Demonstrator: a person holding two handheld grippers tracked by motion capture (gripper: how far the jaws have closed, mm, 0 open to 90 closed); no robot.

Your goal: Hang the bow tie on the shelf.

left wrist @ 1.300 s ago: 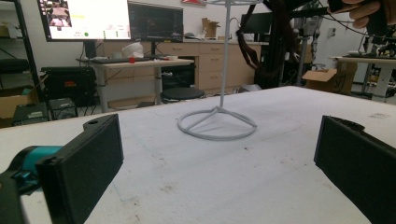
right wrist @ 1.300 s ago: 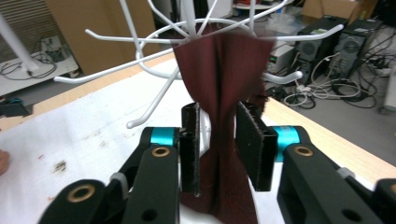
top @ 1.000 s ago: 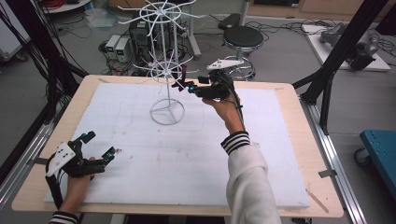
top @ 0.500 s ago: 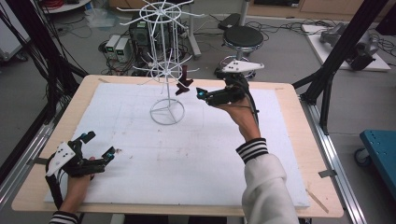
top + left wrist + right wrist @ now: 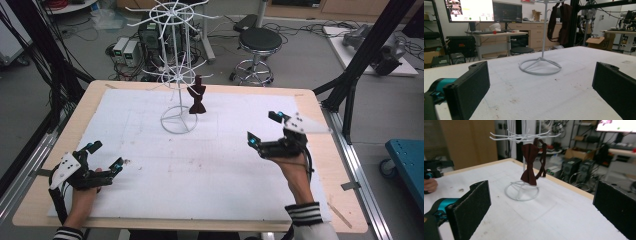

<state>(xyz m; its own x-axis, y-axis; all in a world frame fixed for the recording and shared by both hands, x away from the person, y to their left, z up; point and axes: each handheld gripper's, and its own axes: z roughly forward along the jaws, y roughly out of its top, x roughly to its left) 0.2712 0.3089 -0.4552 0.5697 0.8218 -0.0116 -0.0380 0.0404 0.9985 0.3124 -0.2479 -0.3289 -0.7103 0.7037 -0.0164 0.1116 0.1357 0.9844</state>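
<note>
A dark red bow tie [image 5: 196, 97] [image 5: 530, 165] hangs by its strap from a lower arm of the white wire rack [image 5: 178, 122] [image 5: 521, 191] [image 5: 540, 67] at the back middle of the table. My right gripper [image 5: 261, 127] [image 5: 541, 212] is well to the right of the rack and nearer the front. It is open, its jaws have just been opening, and nothing is between them. My left gripper [image 5: 107, 155] [image 5: 541, 95] rests open and empty at the front left of the white mat [image 5: 215, 165].
The wooden table edge [image 5: 320, 130] frames the mat. Black frame posts [image 5: 365, 55] stand at the right and left corners. A stool [image 5: 257, 42] and equipment boxes sit on the floor beyond. In the right gripper view the other hand's gripper [image 5: 434, 170] shows far left.
The right gripper has let go of the bow tie, which now hangs on the rack, and has drawn back to the right and toward the front. The left gripper has stayed still.
</note>
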